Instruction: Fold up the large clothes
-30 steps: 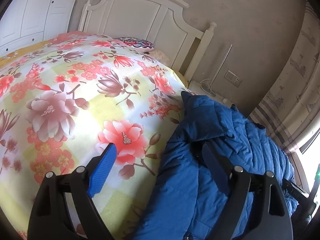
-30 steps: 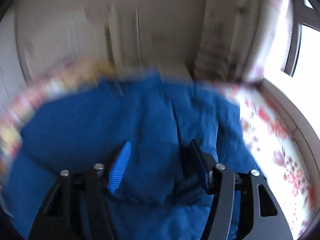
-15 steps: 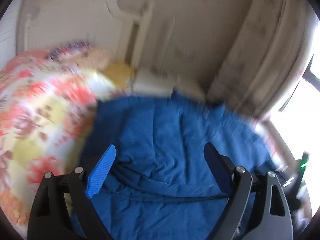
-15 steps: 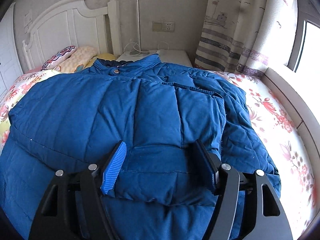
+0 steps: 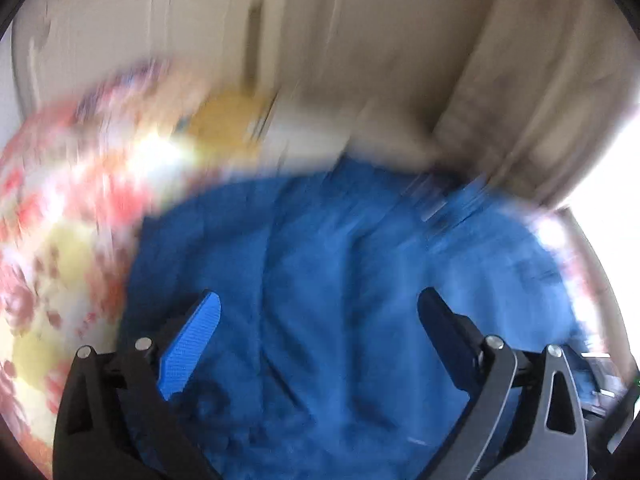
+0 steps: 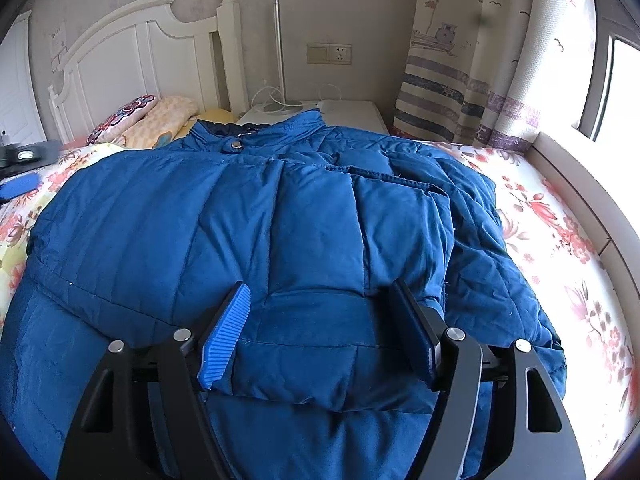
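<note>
One blue jacket [image 6: 280, 232], two gaping tools [image 6: 320, 320]

Floral bedsheet [image 6: 560, 240], white headboard [image 6: 152, 52], pillows [image 6: 156, 124], striped curtain [image 6: 472, 80], nightstand [image 6: 352, 114]

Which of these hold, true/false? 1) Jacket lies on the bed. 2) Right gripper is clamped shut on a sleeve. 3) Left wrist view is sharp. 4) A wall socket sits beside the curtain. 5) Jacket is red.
1) True: the blue jacket lies spread on the floral bedspread.
2) False: the right gripper is open, its fingers straddling a folded edge.
3) False: it is motion-blurred; the left gripper is open over the jacket.
4) True: the socket is left of the curtain.
5) False: it is blue.
</note>
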Demonstrator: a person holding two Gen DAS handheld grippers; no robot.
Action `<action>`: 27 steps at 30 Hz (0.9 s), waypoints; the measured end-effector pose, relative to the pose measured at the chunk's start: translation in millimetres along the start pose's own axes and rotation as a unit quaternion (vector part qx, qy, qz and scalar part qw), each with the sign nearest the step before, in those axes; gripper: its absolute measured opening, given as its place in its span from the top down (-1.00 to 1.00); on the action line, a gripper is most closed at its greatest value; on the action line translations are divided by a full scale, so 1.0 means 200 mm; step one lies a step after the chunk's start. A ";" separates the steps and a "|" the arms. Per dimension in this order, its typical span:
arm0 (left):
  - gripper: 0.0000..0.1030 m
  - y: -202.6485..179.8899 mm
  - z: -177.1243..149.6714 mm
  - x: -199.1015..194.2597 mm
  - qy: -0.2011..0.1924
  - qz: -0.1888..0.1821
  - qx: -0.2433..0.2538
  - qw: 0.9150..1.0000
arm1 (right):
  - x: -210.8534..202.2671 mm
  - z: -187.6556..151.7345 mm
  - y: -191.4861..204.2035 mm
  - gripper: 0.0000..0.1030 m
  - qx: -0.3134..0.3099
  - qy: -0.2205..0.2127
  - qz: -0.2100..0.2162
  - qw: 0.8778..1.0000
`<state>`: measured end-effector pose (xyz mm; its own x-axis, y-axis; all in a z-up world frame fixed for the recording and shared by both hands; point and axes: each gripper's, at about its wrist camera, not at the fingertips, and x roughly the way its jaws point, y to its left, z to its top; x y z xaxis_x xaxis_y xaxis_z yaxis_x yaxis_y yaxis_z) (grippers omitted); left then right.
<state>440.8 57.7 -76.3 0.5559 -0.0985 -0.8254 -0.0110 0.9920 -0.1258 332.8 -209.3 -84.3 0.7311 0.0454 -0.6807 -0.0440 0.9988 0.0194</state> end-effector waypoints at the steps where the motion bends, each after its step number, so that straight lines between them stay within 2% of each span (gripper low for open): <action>1: -0.96 0.00 -0.01 0.09 0.036 0.007 -0.001 0.999 | 0.00 0.00 0.00 -0.33 0.000 0.000 0.001 1.000; 3: -0.94 -0.07 0.02 0.09 0.030 0.037 0.014 0.999 | 0.00 0.00 0.00 -0.34 0.000 -0.002 0.003 1.000; 5: -0.93 -0.12 0.07 0.04 0.034 0.009 -0.009 0.999 | 0.00 0.00 0.00 -0.35 0.001 -0.001 0.004 1.000; 7: -0.93 -0.19 0.11 -0.04 0.006 -0.027 -0.022 0.999 | 0.00 0.00 -0.01 -0.35 0.002 0.000 0.006 1.000; 9: -0.94 -0.30 0.16 -0.08 -0.013 -0.030 -0.008 0.999 | 0.00 0.00 0.00 -0.35 0.002 -0.001 0.006 1.000; 11: -0.95 -0.43 0.18 0.00 0.005 -0.034 0.013 0.999 | 0.00 0.00 0.00 -0.35 0.002 -0.001 0.006 1.000; 12: -0.95 -0.48 0.18 0.05 0.019 -0.028 0.022 0.999 | 0.00 0.00 0.00 -0.35 0.003 -0.001 0.006 1.000; 14: -0.96 -0.59 0.12 0.20 0.047 0.009 0.048 0.998 | 0.00 0.00 0.00 -0.35 0.002 -0.001 0.006 1.000; 15: -0.96 -0.62 0.09 0.24 0.035 0.034 0.068 0.996 | 0.00 0.00 0.00 -0.35 0.004 -0.002 0.008 1.000; 17: -0.96 -0.67 0.05 0.24 0.012 0.054 0.090 0.994 | 0.00 0.00 0.00 -0.36 0.007 -0.004 0.011 1.000; 20: -0.87 -0.62 0.06 0.16 0.010 0.020 0.074 0.997 | 0.00 0.00 -0.01 -0.36 0.010 -0.003 0.014 1.000; 21: -0.81 -0.58 0.06 0.08 -0.015 0.015 0.061 0.998 | 0.00 0.00 -0.01 -0.37 0.011 -0.003 0.016 1.000; 22: -0.81 -0.51 0.06 0.00 -0.049 0.020 0.045 0.998 | 0.00 0.00 -0.01 -0.37 0.012 -0.003 0.018 1.000; 24: -0.88 -0.38 0.04 -0.10 -0.085 0.041 0.013 0.995 | 0.00 0.00 -0.01 -0.38 0.014 -0.004 0.021 1.000; 26: -0.95 -0.22 0.01 -0.09 -0.075 0.074 -0.017 0.994 | 0.00 0.00 -0.01 -0.38 0.015 -0.004 0.022 1.000; 27: -0.95 -0.13 0.00 -0.01 -0.045 0.087 -0.025 0.995 | 0.00 0.00 -0.02 -0.39 0.016 -0.004 0.023 1.000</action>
<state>439.2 32.8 -70.9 0.6147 0.0850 -0.7842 -0.1541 0.9880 -0.0137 332.0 -212.6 -84.3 0.7338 0.0909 -0.6732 -0.0564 0.9957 0.0731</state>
